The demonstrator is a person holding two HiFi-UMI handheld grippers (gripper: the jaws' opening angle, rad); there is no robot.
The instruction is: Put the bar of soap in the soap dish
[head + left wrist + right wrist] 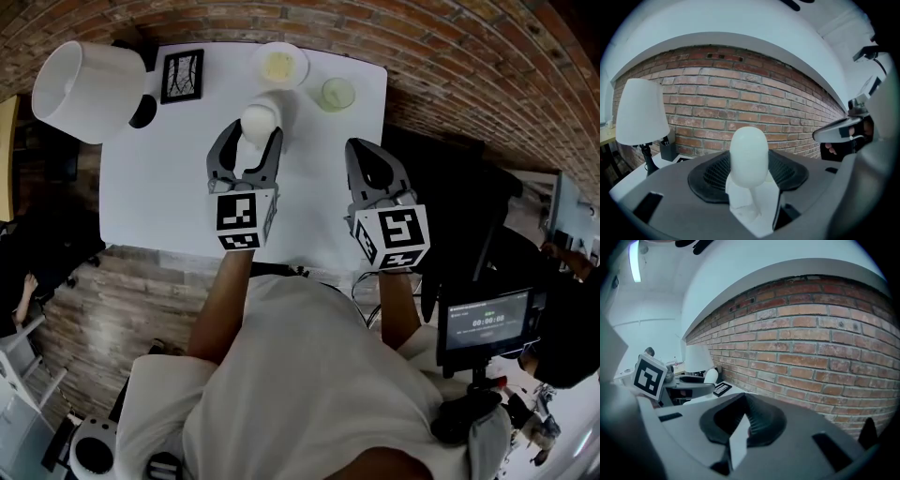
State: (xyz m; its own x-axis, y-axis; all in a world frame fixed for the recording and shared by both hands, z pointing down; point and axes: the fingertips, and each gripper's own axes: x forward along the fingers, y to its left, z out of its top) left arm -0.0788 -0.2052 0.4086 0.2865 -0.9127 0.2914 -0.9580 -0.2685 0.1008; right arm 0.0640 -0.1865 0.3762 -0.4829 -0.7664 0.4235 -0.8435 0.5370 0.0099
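Brick wall [422, 56] runs along the top of the head view, and a white surface [159, 178] stands against it. At the frame's upper left stands a lamp [80, 80] with a white shade, and just to its right lies a black picture frame [181, 75]. The round white dish [302, 67], pale yellowish inside, sits at top centre. A smaller greenish round container [338, 93] is just to its lower right, apart from it.

Left hand-held gripper [255, 131] is at frame centre over the surface, with its jaws closed on the soap [259, 117]. The soap is a white oval bar, clamped by its lower part, and its rounded end stands clear above the jaw pads in the left gripper view. In the head view the soap lies just below the dish and does not touch it.

Right hand-held gripper [364, 155] is right of centre at the surface's right edge. Its jaws are brought together with only a thin sliver between them, and they hold nothing. It stands well apart from the dish and the soap.

A screen [487, 323] shows at lower right.
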